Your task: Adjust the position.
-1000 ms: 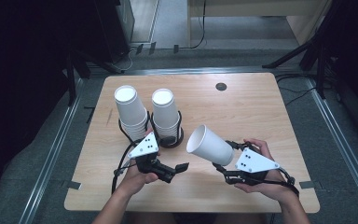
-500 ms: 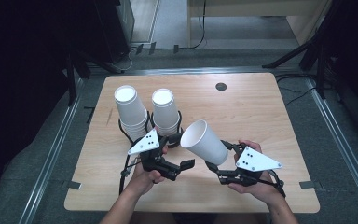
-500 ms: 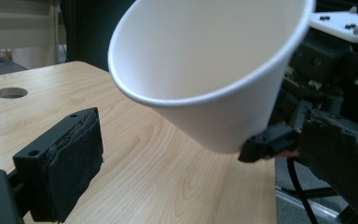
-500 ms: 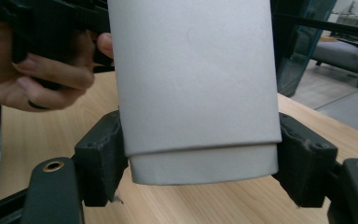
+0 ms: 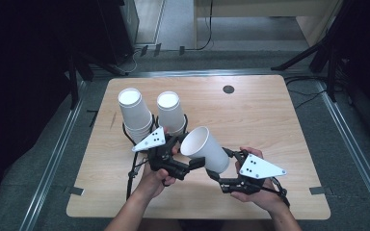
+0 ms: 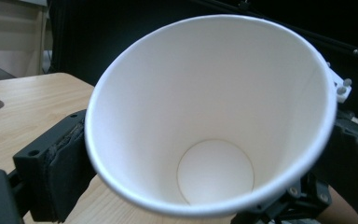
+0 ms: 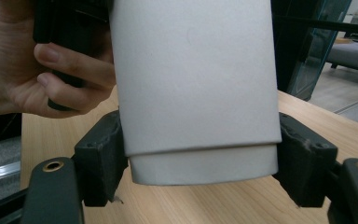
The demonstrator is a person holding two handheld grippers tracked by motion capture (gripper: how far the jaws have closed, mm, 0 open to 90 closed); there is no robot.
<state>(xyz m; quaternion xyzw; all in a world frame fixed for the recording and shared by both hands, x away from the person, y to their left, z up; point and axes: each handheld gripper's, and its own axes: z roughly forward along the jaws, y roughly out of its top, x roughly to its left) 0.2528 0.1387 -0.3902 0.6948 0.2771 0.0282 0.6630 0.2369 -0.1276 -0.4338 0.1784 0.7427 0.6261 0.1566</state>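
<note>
A white paper cup [image 5: 204,149] lies tilted above the table, its mouth toward the upper left. Seen from the right gripper view, the cup [image 7: 196,84] has a second cup's base sticking out of its bottom. My right gripper [image 7: 203,168] is shut on that base end, a pad on each side. My left gripper [image 5: 192,161] reaches in from the left. Its view looks straight into the cup's mouth [image 6: 214,116], and its left pad [image 6: 60,163] sits against the cup's wall. Whether the pads press on the cup I cannot tell.
Two stacks of white cups [image 5: 132,113] [image 5: 170,111] stand mouth up at the left middle of the wooden table [image 5: 270,120], just behind the left hand. A round dark grommet [image 5: 228,89] sits near the far edge. Metal rails run along both sides.
The right gripper has carried the cup a little to the left, toward the left gripper. The left gripper has edged right, so its jaws now reach around the cup's mouth.
</note>
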